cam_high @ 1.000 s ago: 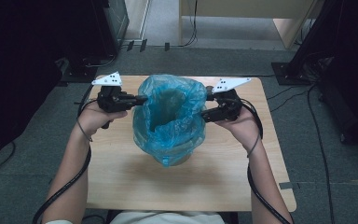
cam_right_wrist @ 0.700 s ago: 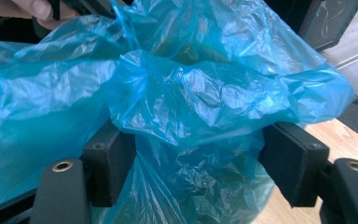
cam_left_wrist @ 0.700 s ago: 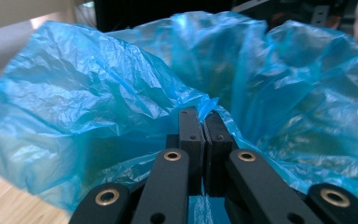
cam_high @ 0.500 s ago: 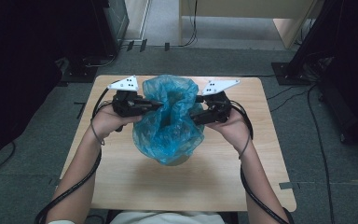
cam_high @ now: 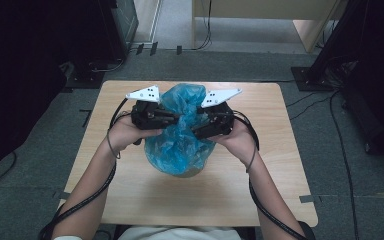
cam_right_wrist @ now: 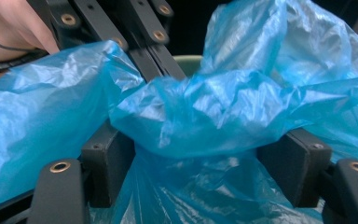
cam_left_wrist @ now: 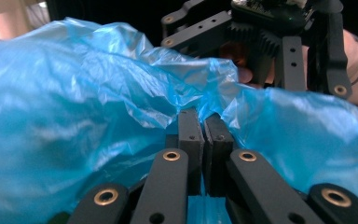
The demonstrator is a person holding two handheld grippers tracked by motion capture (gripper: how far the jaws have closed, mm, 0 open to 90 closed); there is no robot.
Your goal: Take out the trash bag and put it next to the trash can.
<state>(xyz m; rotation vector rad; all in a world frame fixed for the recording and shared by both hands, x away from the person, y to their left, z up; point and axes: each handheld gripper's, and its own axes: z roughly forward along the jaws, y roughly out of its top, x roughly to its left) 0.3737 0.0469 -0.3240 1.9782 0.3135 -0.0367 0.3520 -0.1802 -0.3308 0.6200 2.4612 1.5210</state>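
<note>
Left claw (cam_left_wrist: 204,128) pinches the blue bag (cam_high: 180,145) closed; right claw (cam_right_wrist: 205,163), jaws apart, bunches its rim. Gather evenly above the tabletop (cam_high: 130,195), avoiding tearing thin plastic.

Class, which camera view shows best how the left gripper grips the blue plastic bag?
The left gripper view: the left gripper has its jaws pressed together on a fold of the blue plastic bag. The high view shows bag and both grippers whole but small. The right gripper view shows the left gripper's arms behind bunched plastic.
</note>
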